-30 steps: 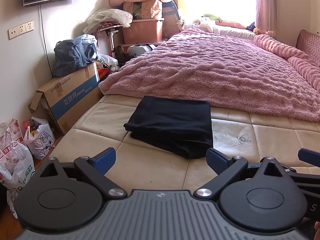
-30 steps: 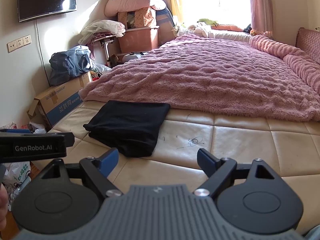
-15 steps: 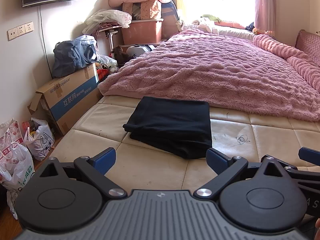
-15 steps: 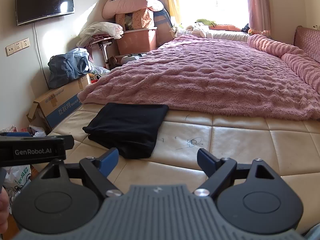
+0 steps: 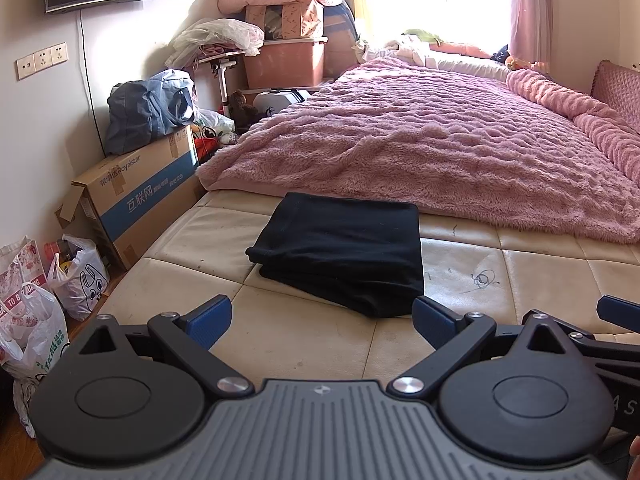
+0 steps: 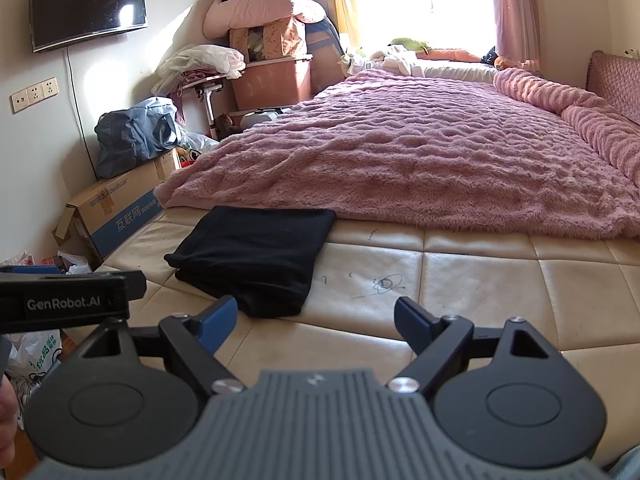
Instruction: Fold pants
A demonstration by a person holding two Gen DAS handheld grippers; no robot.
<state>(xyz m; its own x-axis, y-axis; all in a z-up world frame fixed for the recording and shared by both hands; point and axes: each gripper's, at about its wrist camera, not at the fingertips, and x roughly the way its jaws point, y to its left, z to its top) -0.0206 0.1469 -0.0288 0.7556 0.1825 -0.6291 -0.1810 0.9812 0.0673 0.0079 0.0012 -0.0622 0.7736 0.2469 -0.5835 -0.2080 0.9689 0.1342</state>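
The black fabric pants (image 5: 340, 252), folded into a compact rectangle, lie on the cream quilted leather mattress (image 5: 304, 336) at frame centre, just ahead of the left gripper (image 5: 320, 316). In the right wrist view they sit left of centre, so the right gripper (image 6: 316, 318) stands farther off. Both grippers are spread wide, empty, touching nothing.

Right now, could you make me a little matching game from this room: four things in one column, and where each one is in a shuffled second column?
Things:
1. pants
2. TV
3. blanket
4. blue bag

Places:
A. on the cardboard box
B. spread over the far part of the bed
C. folded on the bare cream mattress
D. mounted on the wall

Pairs: 1-C, 2-D, 3-B, 4-A
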